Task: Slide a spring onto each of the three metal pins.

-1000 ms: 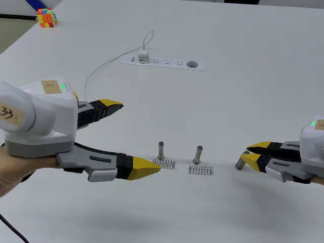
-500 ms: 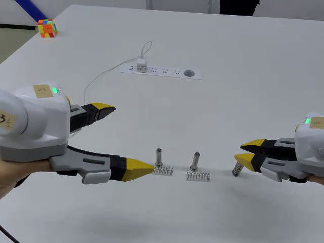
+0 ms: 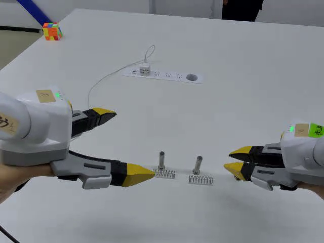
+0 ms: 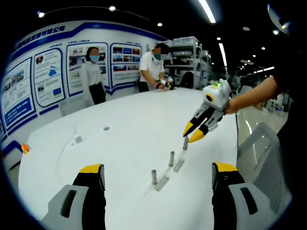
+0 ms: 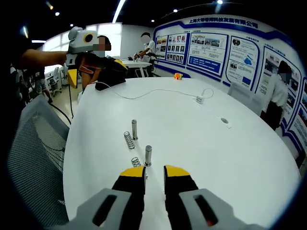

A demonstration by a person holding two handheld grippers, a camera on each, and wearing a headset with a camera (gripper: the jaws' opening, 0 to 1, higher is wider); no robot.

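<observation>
Two metal pins (image 3: 162, 158) (image 3: 198, 163) stand upright mid-table, each with a loose spring (image 3: 164, 173) (image 3: 201, 179) lying at its foot. They also show in the right gripper view as pins (image 5: 134, 129) (image 5: 148, 155) with springs (image 5: 128, 139) (image 5: 136, 161). A third pin (image 4: 185, 143) stands right under the tips of my right gripper (image 4: 193, 132); that gripper (image 3: 235, 160) covers it in the head view. Its jaws (image 5: 154, 173) are a narrow gap apart with nothing between them. My left gripper (image 3: 124, 144) is wide open, left of the pins and holding nothing.
A white power strip (image 3: 164, 75) with a plugged charger and looping cable lies farther back. A coloured cube (image 3: 51, 31) sits at the far left corner. Mesh chairs (image 5: 33, 158) stand at the table's edge. People stand at the far end of the room.
My right gripper has moved left toward the third pin, and its tips now cover that pin in the head view. The left gripper has barely moved.
</observation>
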